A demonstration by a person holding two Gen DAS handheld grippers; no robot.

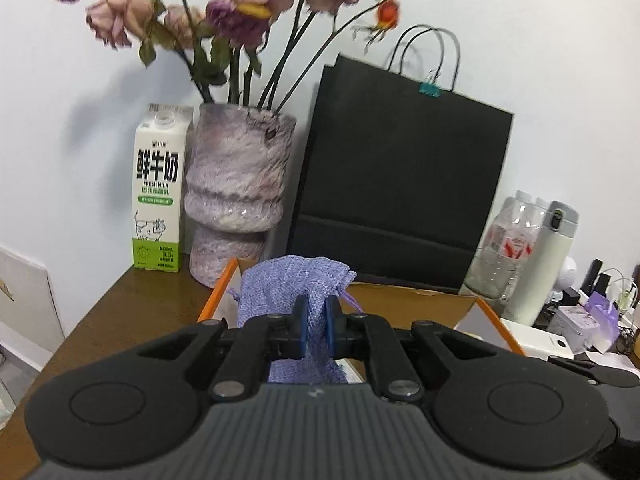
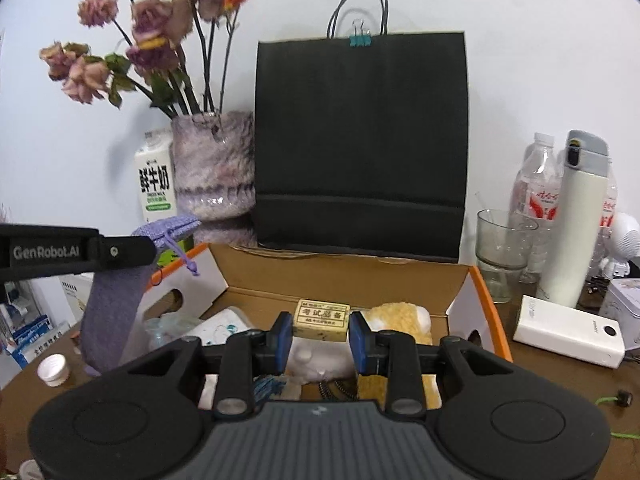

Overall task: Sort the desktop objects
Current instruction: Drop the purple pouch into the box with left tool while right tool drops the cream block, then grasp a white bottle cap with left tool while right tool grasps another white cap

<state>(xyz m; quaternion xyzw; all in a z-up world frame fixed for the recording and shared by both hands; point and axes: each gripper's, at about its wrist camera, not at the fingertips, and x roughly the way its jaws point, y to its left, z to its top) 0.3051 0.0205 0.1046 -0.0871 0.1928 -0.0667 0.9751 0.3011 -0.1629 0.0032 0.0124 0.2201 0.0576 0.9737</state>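
purple knit pouch (image 1: pixel 294 288): drawstring type, pinched between the blue pads of the left gripper (image 1: pixel 316 326), jaws pressed together on the fabric; hangs limp in the air at the left edge of the cardboard box (image 2: pixel 344 276), its cord dangling, as seen from the right wrist view.

eraser (image 2: pixel 321 320): cream block with a printed label, clamped crosswise between the pads of the right gripper (image 2: pixel 321 340); held above the box interior.

cardboard box: open, orange-trimmed, brown inside; contains a yellow fuzzy cloth (image 2: pixel 404 320), a white item with coloured spots (image 2: pixel 224 326) and other things too hidden to name.

black paper bag (image 2: pixel 360 140): upright behind the box against the wall, handles up, a teal binder clip (image 2: pixel 360 40) at its top edge.

vase (image 1: pixel 236 192): mottled purple-grey, left of the bag, holding dried roses (image 1: pixel 240 4).

milk carton (image 1: pixel 158 192): white and green, just left of the vase.

right of the box: glass cup (image 2: pixel 500 248), clear plastic bottle (image 2: pixel 536 184), white flask (image 2: pixel 576 220), white power bank (image 2: pixel 568 330).

small white cap (image 2: pixel 52 368): on the brown table (image 1: pixel 104 320), left of the box.
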